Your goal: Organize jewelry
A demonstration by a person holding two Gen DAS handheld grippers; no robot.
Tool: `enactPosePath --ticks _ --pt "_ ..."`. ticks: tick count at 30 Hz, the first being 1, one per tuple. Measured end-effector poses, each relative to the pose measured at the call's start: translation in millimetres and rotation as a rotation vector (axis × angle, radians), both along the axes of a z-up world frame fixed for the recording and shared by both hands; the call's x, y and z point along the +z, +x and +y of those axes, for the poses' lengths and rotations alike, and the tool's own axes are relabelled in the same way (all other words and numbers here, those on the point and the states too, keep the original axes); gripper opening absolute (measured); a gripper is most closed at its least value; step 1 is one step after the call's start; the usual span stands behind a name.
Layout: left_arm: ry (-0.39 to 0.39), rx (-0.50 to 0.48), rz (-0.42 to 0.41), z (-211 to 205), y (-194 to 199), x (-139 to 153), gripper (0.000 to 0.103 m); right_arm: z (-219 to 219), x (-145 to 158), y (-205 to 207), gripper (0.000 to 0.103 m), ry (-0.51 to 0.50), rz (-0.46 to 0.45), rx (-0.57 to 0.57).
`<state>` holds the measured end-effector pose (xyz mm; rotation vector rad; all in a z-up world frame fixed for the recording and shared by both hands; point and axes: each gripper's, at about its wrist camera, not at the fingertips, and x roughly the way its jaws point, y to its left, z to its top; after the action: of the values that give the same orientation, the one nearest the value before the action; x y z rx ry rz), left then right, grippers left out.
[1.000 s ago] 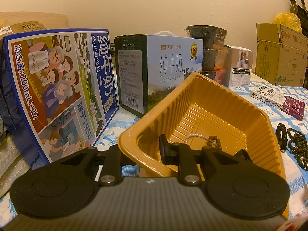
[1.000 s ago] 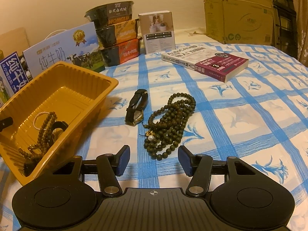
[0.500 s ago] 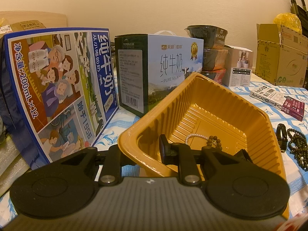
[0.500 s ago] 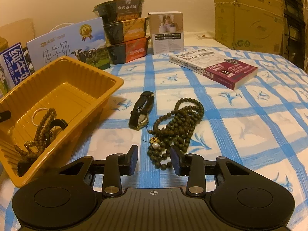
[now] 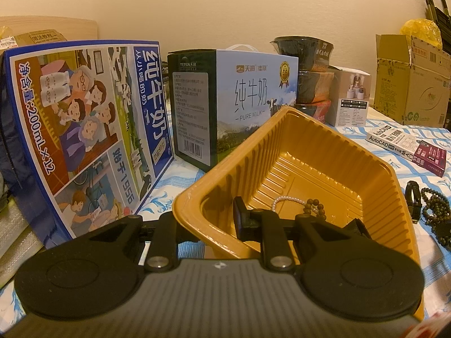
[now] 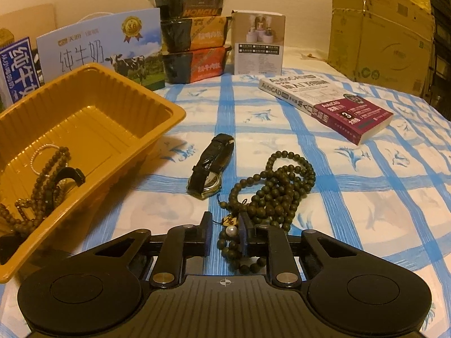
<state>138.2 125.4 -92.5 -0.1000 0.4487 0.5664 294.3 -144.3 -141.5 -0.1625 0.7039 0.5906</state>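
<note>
At the bottom centre of the right wrist view the right gripper (image 6: 225,235) is closing around the near end of the dark bead necklace (image 6: 277,188), with the small gold charm and pale bead of that strand between its jaws; whether the pads already press on the beads is hard to tell. Just beyond, at mid frame, the black watch (image 6: 210,166) lies on the blue-checked cloth (image 6: 366,174), close beside the necklace. These two pieces look like what is left to put away.

In the left wrist view the left gripper (image 5: 208,225) is pinched on the near wall of the yellow tray (image 5: 324,138), one finger outside and one inside, holding it tipped. Lower left in the right wrist view, the tray already carries a brown bead string (image 6: 48,169), a pearl bracelet (image 6: 38,155) and a dark strap-like piece, so the sorting seems roughly half done.

Farther back stand milk cartons (image 5: 253,98), stacked food bowls (image 6: 194,36), a book (image 6: 332,107) and a cardboard box (image 6: 380,33).

The tray's near corner is cut off by the frame edge and its heap is tangled, so the count inside is uncertain; the necklace's nearest loops are hidden behind the gripper body
</note>
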Motion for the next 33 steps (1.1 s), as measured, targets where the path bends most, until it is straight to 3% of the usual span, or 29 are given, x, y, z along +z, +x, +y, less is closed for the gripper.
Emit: enactPosePath --ticks 3,5,12,23,29,33 --pt "-0.002 0.001 0.001 0 0 0 0.019 3 -2 1 0.016 -0.018 -0.005 0.003" --pt "-0.001 0.000 0.000 1 0 0 0.019 6 -4 0 0.009 -0.042 -0.021 0.007" --pt "0.000 0.000 0.000 0 0 0 0.019 4 -3 -10 0.009 -0.063 -0.049 0.013" --pt "0.004 -0.003 0.000 1 1 -1 0.019 -10 45 -38 0.009 0.168 -0.011 0.017" --pt "0.015 -0.011 0.000 -2 1 1 0.019 23 65 -52 0.009 0.298 0.049 0.133" --pt "0.014 -0.014 0.003 -1 1 1 0.019 55 62 -61 0.009 0.322 0.097 0.204"
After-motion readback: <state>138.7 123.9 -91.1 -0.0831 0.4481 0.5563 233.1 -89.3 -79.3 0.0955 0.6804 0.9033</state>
